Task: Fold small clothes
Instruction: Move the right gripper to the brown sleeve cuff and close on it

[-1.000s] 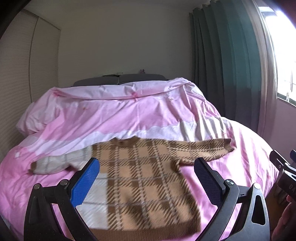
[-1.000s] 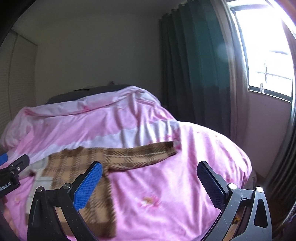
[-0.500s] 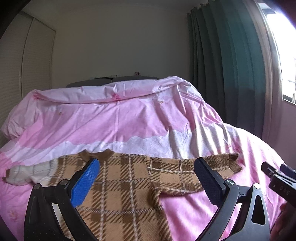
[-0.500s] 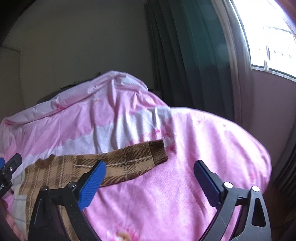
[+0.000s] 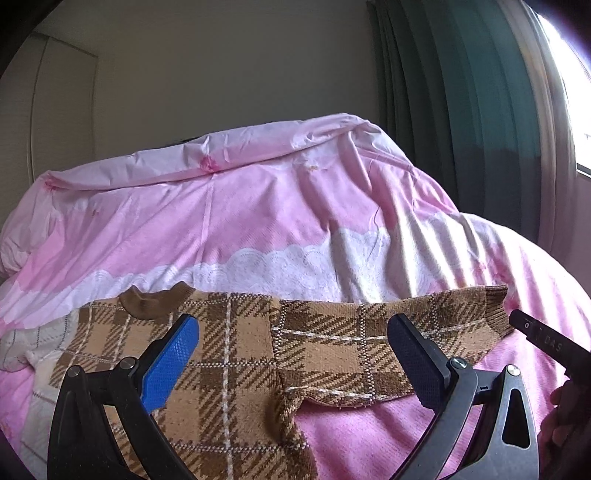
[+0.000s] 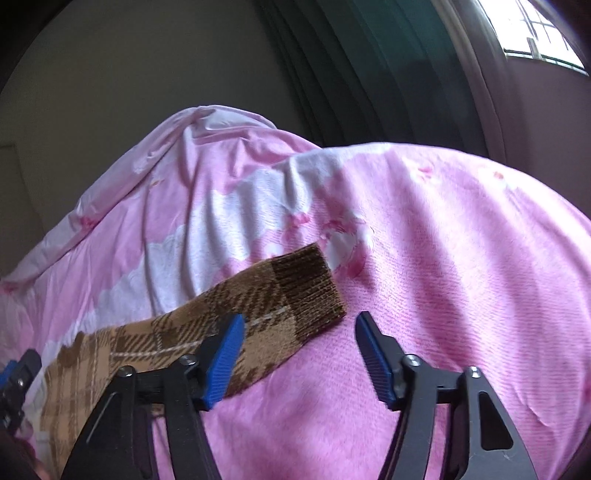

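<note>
A brown plaid sweater (image 5: pixel 236 354) lies spread flat on the pink duvet (image 5: pixel 258 210), collar toward the pillows, and its left part is cream. My left gripper (image 5: pixel 295 354) hovers low over the sweater's right shoulder, open, nothing between its blue pads. The right sleeve (image 6: pixel 207 325) stretches out to a dark ribbed cuff (image 6: pixel 310 288). My right gripper (image 6: pixel 299 347) sits just short of that cuff, its left finger over the sleeve. Its jaws are closing, and the pads do not press the cloth. In the left wrist view the right gripper (image 5: pixel 543 343) shows beside the cuff.
Dark green curtains (image 5: pixel 461 110) and a bright window (image 6: pixel 535 33) stand to the right of the bed. The duvet (image 6: pixel 480 240) drops away on that side. Pale closet doors (image 5: pixel 55 122) are at the left. The left gripper (image 6: pixel 18 380) shows at the left edge.
Both grippers have come forward and down toward the sweater. The right gripper has rolled, closed in on the sleeve cuff, and its jaws stand narrower than before.
</note>
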`<state>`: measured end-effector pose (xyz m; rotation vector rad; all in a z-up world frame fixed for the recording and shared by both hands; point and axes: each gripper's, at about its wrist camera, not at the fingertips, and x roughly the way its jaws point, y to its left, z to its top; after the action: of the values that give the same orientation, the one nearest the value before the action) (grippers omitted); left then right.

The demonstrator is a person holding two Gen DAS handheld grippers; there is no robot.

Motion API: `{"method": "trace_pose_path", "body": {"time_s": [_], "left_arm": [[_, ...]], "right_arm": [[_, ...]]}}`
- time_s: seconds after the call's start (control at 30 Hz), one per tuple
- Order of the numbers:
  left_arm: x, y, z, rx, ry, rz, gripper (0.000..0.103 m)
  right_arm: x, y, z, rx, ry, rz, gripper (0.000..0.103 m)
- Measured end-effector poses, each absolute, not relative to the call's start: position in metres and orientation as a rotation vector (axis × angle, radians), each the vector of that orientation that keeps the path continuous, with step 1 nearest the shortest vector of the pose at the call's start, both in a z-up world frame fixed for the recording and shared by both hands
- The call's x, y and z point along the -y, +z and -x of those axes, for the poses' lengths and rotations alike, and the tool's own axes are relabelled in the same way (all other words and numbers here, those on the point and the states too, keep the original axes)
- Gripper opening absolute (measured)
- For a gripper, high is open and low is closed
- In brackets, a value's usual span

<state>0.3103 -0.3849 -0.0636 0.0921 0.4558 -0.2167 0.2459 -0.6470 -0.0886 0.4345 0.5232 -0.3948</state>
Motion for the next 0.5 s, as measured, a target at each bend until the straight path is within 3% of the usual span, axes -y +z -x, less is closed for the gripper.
{"method": "trace_pose_path", "body": {"time_s": [0.1,0.17,0.5], "left_arm": [[0.387,-0.07,-0.317,-0.469,-0.219,-0.09,0.103],[0.387,-0.074,-0.321,-0.476,-0.214,-0.092,0.103],[0.383,-0.079,-0.329,-0.476,-0.2,-0.092,0.103]], "right_arm": [[0.656,-0.101,-0.256,-0.545,-0.39,-0.464,0.054],[0.66,-0.106,-0.262,-0.55,-0.38,-0.482,0.044],[0.676,-0.127,-0.274,-0.578,-0.407,-0.581,0.039]]}}
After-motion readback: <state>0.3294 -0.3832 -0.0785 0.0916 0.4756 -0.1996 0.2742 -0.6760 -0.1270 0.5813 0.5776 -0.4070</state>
